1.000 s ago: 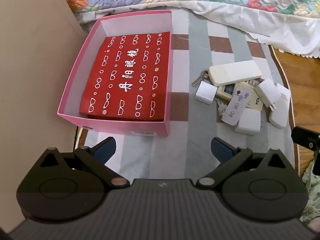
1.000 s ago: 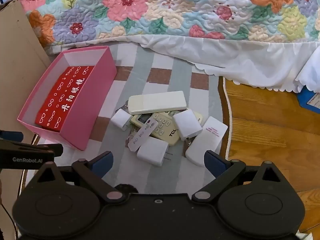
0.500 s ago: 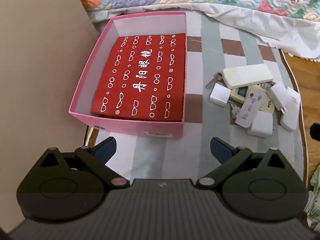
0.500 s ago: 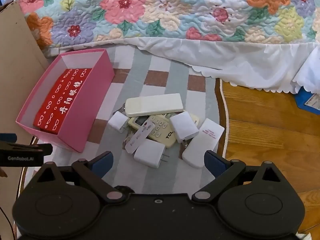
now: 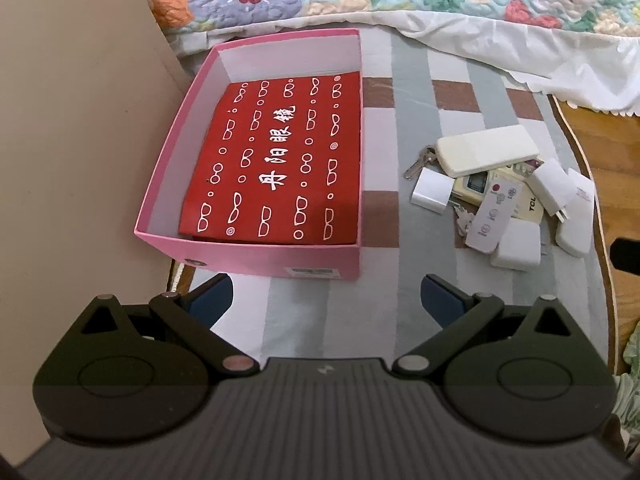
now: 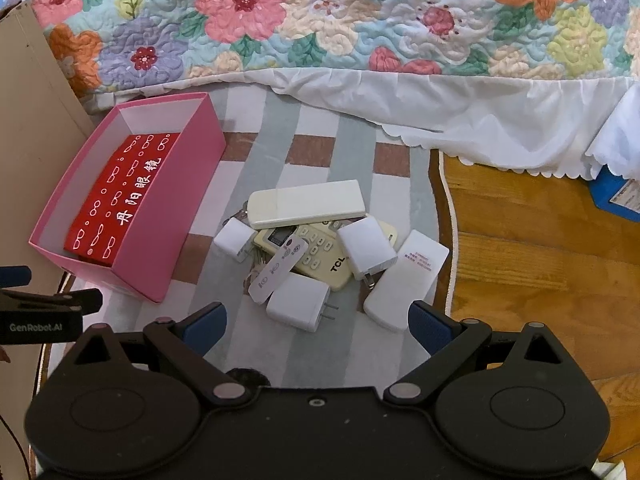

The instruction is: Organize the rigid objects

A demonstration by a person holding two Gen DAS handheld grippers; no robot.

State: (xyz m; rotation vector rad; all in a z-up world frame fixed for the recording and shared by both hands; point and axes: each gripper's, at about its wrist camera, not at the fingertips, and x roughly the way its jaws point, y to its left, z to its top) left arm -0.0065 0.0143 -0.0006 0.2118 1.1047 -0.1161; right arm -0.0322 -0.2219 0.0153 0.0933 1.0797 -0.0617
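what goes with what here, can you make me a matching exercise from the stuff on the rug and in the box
Things:
1. red case
2. long cream remote
3. TCL remote
4. white charger

Places:
A. partly under other things in the pile
B. nearest the right gripper, prongs showing
C. inside the pink box
D. on top, at the pile's far side

Pairs: 1-C, 2-D, 3-A, 4-B

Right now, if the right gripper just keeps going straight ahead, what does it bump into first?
Probably the white charger with metal prongs at the near edge of the pile, lying between the open fingers of the right gripper. Depth is hard to judge; it may touch the striped rug first.
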